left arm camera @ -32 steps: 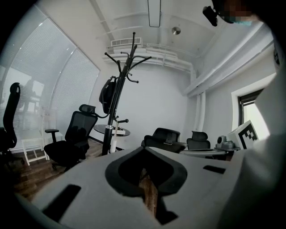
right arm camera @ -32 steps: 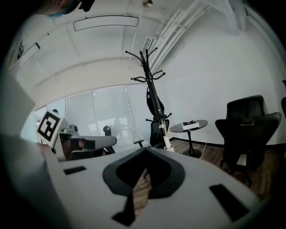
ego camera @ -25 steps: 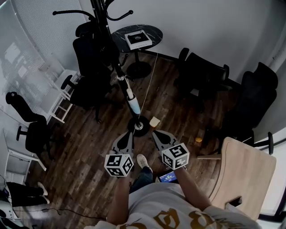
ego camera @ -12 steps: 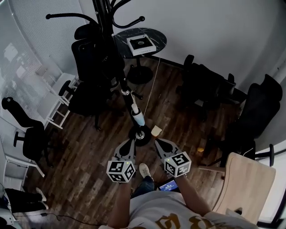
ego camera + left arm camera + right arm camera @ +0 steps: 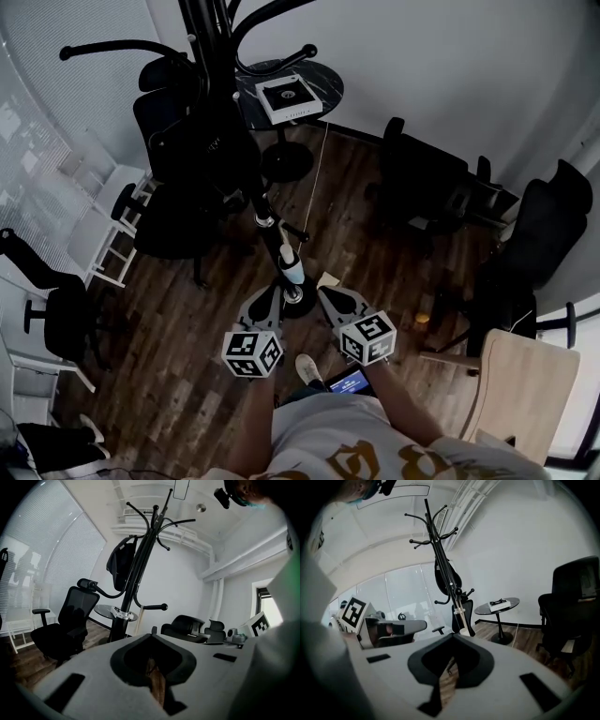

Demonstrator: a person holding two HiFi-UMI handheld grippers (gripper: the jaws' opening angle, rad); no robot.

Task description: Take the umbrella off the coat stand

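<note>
Nearer the coat stand, both tongs

Office, small meeting-room type. Landmark: black coat stand near a plain white wall.
- Black swivel chairs with armrests and headrests on both sides of the stand.
- Round dark table on 1 pedestal just behind the stand, a flat box on it.
- Blinds over a glazed wall left of the stand.
- Dark wood-plank floor under it.
- Pale wood tabletop well right of it.
</note>
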